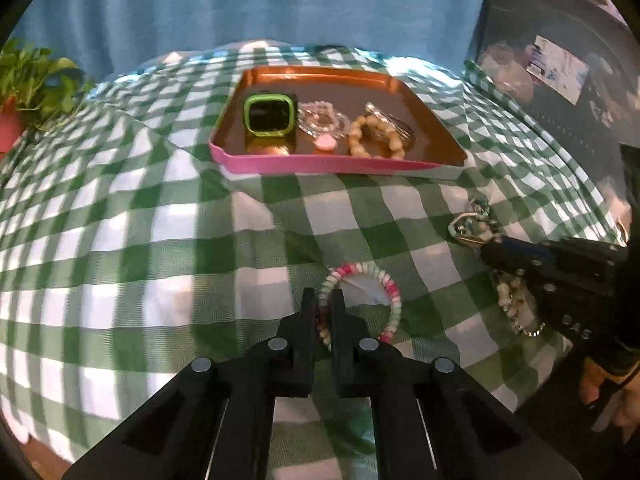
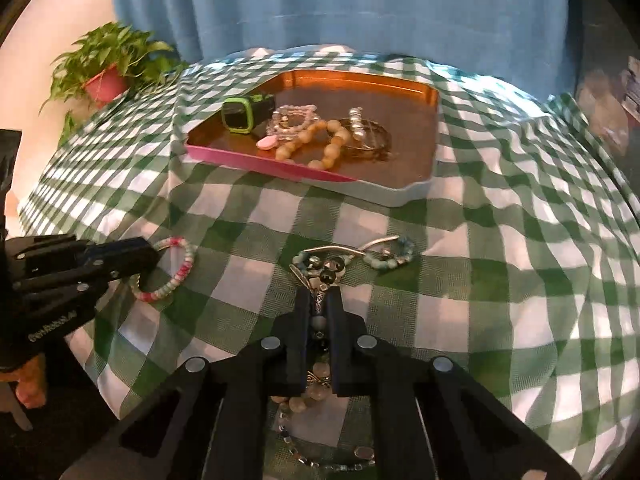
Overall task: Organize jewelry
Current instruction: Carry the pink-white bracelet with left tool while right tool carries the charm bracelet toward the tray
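Left hand-held gripper (image 1: 323,304) clamped the pink-white bead bracelet (image 1: 390,292) by its near rim; right hand-held gripper (image 2: 320,304) pinched the beaded necklace (image 2: 320,276) mid-strand, both on the worktop (image 1: 160,240). Tray (image 1: 320,165) sat ahead, so lifts would stay short.

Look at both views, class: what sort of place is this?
Probably a home tabletop: a green-and-white checked cloth, a blue curtain behind, a leafy plant in a pink pot, and a pink-sided metal tray holding jewelry.

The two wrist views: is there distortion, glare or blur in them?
Left wrist view: fisheye bends the checked cloth; the tray floor shines orange. Right wrist view: same bending; the wall at left is overexposed; beads near the lens look soft.
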`<state>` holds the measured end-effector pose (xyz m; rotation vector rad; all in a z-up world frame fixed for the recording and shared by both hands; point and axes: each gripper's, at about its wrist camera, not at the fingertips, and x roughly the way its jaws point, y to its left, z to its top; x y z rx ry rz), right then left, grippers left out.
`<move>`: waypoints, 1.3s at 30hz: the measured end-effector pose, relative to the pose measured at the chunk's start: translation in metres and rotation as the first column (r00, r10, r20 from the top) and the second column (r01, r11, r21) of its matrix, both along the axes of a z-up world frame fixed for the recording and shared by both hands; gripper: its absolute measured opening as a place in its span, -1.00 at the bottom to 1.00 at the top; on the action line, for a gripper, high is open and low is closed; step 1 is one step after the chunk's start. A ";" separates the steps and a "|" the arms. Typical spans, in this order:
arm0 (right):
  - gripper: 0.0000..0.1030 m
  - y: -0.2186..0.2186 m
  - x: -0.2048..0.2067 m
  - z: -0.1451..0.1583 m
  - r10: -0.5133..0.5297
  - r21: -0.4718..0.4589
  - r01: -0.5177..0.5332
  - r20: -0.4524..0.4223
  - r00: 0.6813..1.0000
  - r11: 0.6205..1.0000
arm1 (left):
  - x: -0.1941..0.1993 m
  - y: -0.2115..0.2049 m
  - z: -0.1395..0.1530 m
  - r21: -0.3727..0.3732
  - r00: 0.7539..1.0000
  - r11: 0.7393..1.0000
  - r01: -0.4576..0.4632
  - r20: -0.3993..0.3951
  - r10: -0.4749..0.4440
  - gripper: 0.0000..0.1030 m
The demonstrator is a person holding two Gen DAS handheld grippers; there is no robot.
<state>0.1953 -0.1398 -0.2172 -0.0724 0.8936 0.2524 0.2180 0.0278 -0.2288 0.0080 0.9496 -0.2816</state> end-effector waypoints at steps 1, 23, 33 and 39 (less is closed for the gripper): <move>-0.87 -0.002 -0.003 0.004 -0.001 0.007 0.001 0.012 1.000 1.000 | -0.002 0.001 0.007 -0.006 1.000 1.000 0.005 0.011 -0.005 -0.88; -0.87 0.010 -0.034 0.145 0.029 0.064 -0.043 0.212 0.977 0.997 | -0.014 -0.005 0.141 -0.046 0.976 0.999 0.008 0.219 0.002 -0.88; -0.87 0.006 -0.001 0.152 -0.019 0.105 -0.007 0.246 0.969 0.994 | 0.032 -0.010 0.135 -0.078 0.977 0.997 -0.015 0.212 0.031 -0.88; -0.87 -0.001 0.040 0.141 -0.020 0.127 -0.009 0.223 0.975 0.992 | 0.072 -0.017 0.122 -0.069 0.979 0.997 -0.015 0.202 0.029 -0.88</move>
